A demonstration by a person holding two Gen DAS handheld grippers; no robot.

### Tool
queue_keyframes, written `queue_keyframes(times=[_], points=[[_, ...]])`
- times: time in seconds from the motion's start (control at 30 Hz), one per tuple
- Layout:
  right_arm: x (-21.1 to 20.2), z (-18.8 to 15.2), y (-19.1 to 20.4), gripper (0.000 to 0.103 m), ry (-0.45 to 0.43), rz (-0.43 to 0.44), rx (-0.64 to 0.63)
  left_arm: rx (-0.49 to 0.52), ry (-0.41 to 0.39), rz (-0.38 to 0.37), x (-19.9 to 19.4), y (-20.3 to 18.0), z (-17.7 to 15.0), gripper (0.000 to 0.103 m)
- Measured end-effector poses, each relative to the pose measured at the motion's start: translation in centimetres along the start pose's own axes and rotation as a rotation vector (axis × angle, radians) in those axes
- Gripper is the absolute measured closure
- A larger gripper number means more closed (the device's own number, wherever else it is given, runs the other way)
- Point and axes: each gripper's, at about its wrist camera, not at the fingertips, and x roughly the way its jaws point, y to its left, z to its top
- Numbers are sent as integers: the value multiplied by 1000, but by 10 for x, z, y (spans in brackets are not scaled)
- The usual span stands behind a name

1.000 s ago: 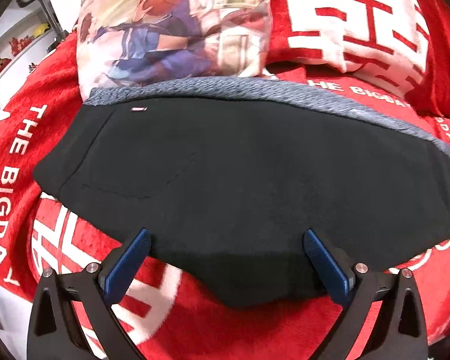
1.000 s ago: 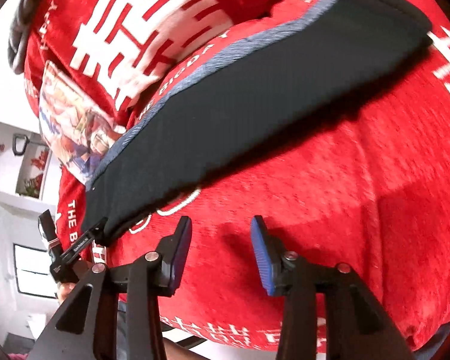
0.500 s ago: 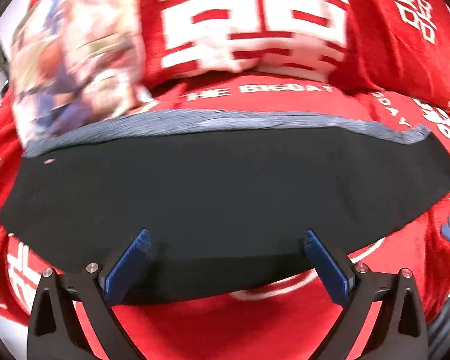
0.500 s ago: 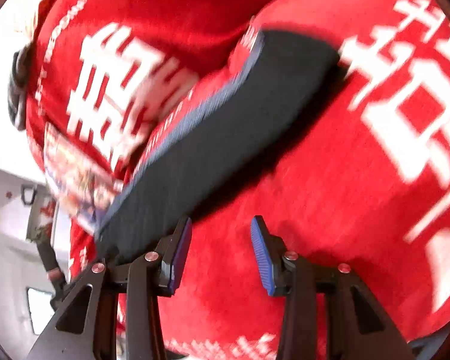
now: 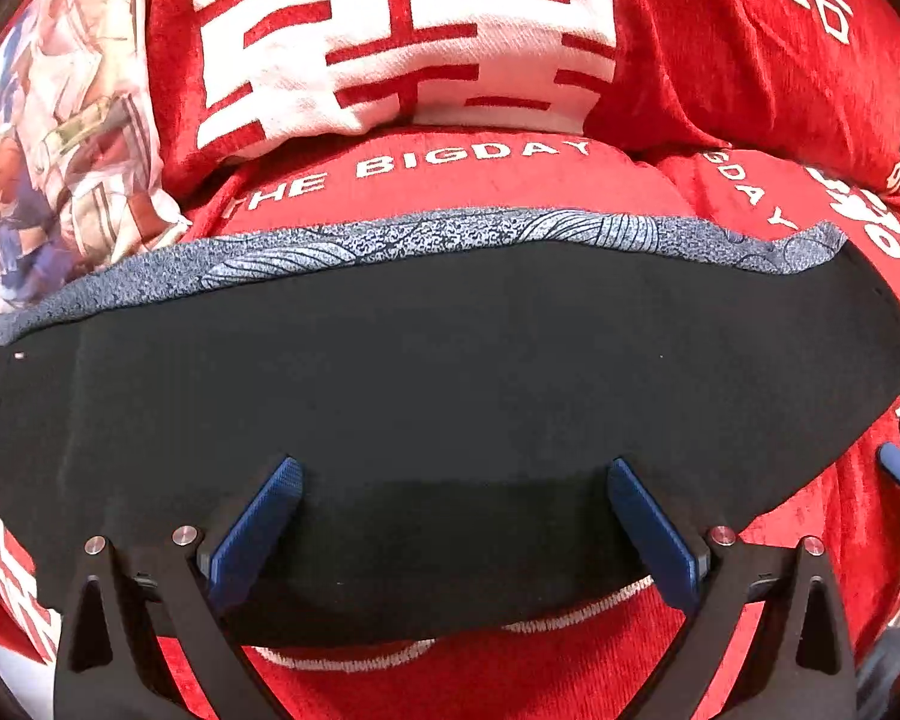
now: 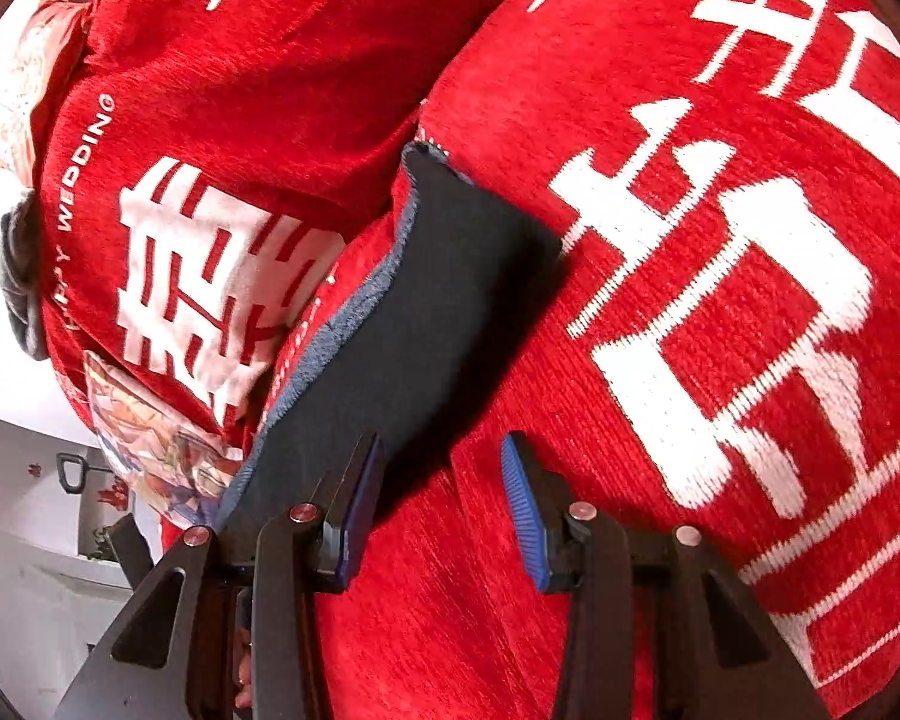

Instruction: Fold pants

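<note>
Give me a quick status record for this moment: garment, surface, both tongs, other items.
garment: black pants lying flat, grey patterned edge on the far side
surface: red blanket with white lettering
left tongs: open, over the near edge of the pants, gripping nothing
right tongs: open, over the blanket beside the pants' end, gripping nothing
other: red and white cushion; printed pillow

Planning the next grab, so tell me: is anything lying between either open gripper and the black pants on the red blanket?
Nothing visible. The left gripper hangs open directly over the black pants. The right gripper is open beside their edge, with only bare red blanket between its fingers.
</note>
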Motion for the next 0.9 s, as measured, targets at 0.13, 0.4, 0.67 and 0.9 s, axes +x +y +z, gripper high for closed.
queue_keyframes(times=[0.13,0.4,0.67,0.9], points=[[3,5,2,54,-12,5,-8,-16,23,7,3,-1,7,1],[14,22,7,54,-33,-21,30,-11,1,20,6,-7,5,1],[21,23,15,51,-66,0,4,-2,-4,16,7,-7,7,1],[37,31,26,50,-124,6,-48,4,22,26,7,-10,12,1]])
